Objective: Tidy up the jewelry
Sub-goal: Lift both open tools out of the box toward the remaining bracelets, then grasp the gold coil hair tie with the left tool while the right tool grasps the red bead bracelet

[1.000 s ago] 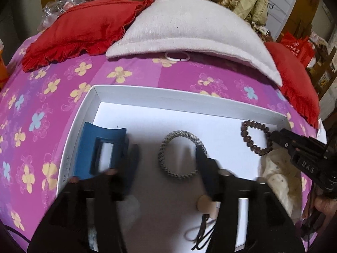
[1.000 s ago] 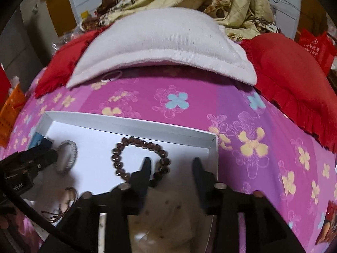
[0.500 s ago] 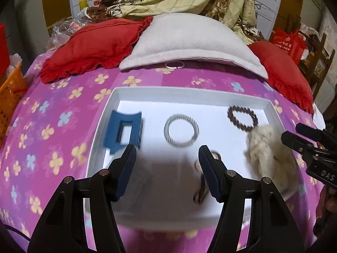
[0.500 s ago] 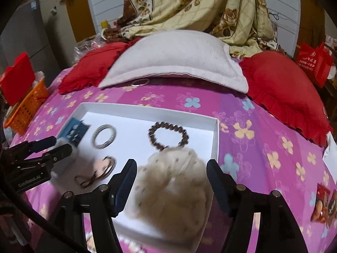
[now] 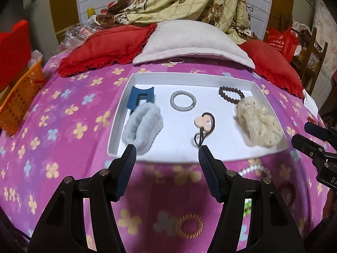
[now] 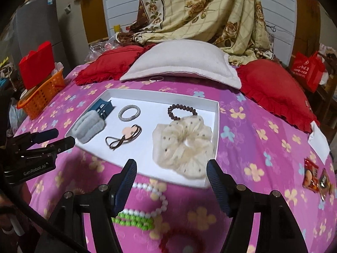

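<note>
Both grippers [image 5: 167,152] [image 6: 170,169] pulled back, jaws wide and empty; next grab the pearl bracelet [image 6: 157,194] by its strand (go low)

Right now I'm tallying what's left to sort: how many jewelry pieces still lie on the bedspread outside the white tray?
5, maybe more hidden: white bead strand, green bead strand, red bead bracelet, gold coil ring, all near the grippers; one pale ring by the grey pillow, beyond the white tray.
</note>
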A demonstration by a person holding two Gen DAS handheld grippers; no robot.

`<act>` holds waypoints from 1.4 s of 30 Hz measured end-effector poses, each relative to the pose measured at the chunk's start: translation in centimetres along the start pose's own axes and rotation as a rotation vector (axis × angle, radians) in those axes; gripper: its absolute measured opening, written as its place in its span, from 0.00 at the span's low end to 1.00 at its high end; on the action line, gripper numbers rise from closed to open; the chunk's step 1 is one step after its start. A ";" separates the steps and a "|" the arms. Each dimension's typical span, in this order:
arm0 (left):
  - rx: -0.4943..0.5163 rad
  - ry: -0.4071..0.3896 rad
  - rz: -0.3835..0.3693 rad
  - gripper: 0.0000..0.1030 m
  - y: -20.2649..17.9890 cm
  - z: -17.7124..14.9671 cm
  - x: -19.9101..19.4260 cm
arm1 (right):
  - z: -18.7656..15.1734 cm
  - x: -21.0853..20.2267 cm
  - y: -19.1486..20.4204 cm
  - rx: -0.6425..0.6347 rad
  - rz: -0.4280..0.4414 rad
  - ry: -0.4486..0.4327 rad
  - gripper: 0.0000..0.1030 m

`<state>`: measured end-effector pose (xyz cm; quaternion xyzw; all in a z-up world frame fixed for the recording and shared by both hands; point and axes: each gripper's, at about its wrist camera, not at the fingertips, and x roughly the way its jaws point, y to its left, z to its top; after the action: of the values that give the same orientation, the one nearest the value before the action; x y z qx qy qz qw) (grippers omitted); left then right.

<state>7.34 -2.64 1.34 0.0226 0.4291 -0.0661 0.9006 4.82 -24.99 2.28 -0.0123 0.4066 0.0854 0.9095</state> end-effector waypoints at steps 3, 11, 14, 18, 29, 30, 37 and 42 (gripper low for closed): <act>0.005 -0.009 0.017 0.60 0.0 -1.2 -1.0 | -1.0 -1.1 0.1 0.015 -0.002 -0.013 0.65; -0.018 -0.021 0.018 0.60 0.4 -3.4 -3.1 | -3.7 -2.9 0.0 0.070 -0.005 0.002 0.66; -0.015 -0.032 0.026 0.60 0.3 -3.9 -3.9 | -4.4 -3.6 -0.3 0.103 0.000 0.003 0.66; -0.017 -0.039 0.022 0.60 0.2 -4.4 -4.7 | -5.1 -4.6 -0.3 0.120 -0.003 -0.007 0.70; -0.065 0.007 -0.051 0.60 1.5 -5.8 -5.0 | -6.5 -5.6 -1.0 0.087 -0.020 0.012 0.71; -0.080 0.021 -0.071 0.60 1.8 -6.0 -4.9 | -6.8 -5.5 -1.1 0.084 -0.023 0.015 0.71; -0.104 0.085 -0.123 0.60 2.4 -7.7 -3.6 | -9.3 -4.0 -3.5 0.058 -0.064 0.086 0.70; -0.091 0.130 -0.143 0.60 2.2 -8.8 -2.1 | -10.5 -2.5 -4.5 0.043 -0.073 0.131 0.55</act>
<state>-0.46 0.65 -2.58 -0.0447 0.4897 -0.1089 0.8639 -3.75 -30.72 -3.11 -0.0130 0.4663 0.0421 0.8835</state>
